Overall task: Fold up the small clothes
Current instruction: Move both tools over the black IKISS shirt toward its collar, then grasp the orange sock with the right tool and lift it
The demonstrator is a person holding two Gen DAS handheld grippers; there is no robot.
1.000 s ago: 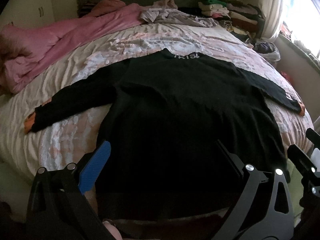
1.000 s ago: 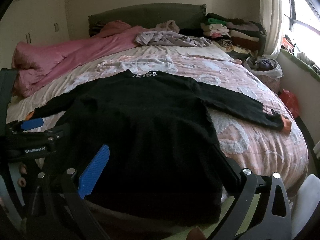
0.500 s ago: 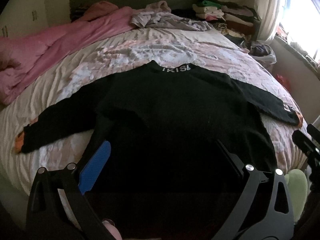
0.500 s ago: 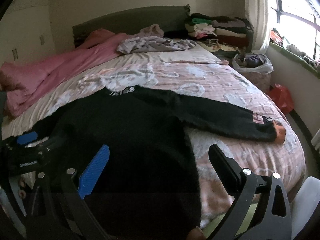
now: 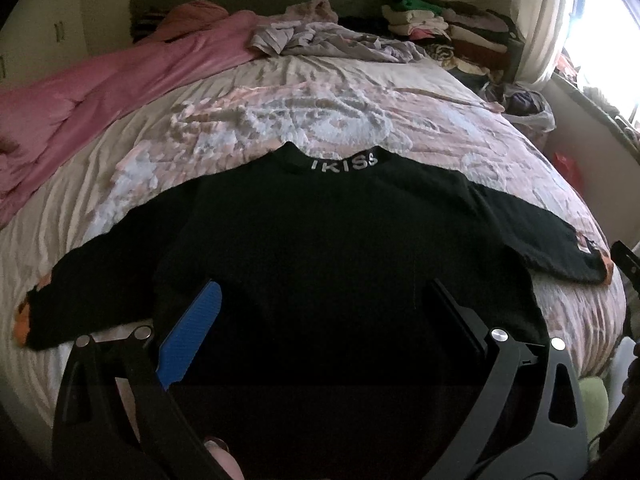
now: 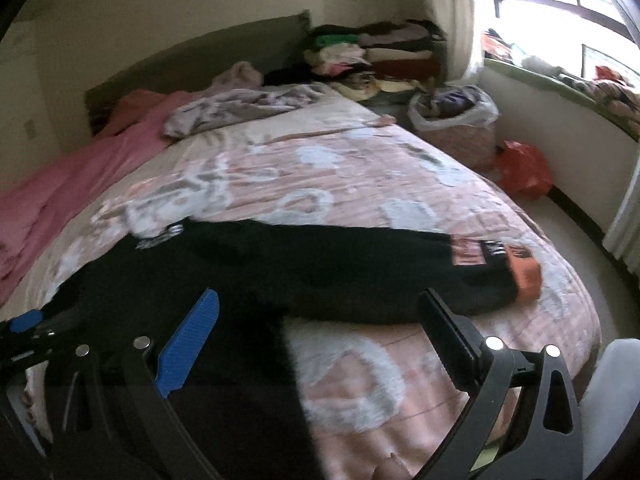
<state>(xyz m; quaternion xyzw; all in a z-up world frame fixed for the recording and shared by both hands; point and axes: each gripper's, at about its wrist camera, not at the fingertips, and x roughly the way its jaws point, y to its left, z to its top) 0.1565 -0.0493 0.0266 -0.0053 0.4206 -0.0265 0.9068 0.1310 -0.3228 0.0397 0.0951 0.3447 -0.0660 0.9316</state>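
A black sweater (image 5: 328,248) with a white-lettered collar lies flat on the bed, both sleeves spread out, each ending in an orange cuff. My left gripper (image 5: 320,300) is open and empty, hovering over the sweater's lower body. My right gripper (image 6: 320,308) is open and empty, hovering near the sweater's right sleeve (image 6: 360,264), whose orange cuff (image 6: 526,276) lies to the right of the fingers. The left gripper (image 6: 24,324) shows at the left edge of the right wrist view.
The bed (image 5: 360,108) has a pink and white patterned cover. A pink duvet (image 5: 100,84) and a grey garment (image 5: 320,40) lie at the back. Folded clothes (image 5: 440,20) are stacked at the back right. A lined basket (image 6: 456,120) and a red bag (image 6: 524,168) stand on the floor.
My right gripper has swung to the right and moved closer to the bed, toward the right sleeve and cuff. My left gripper has moved forward over the sweater body.
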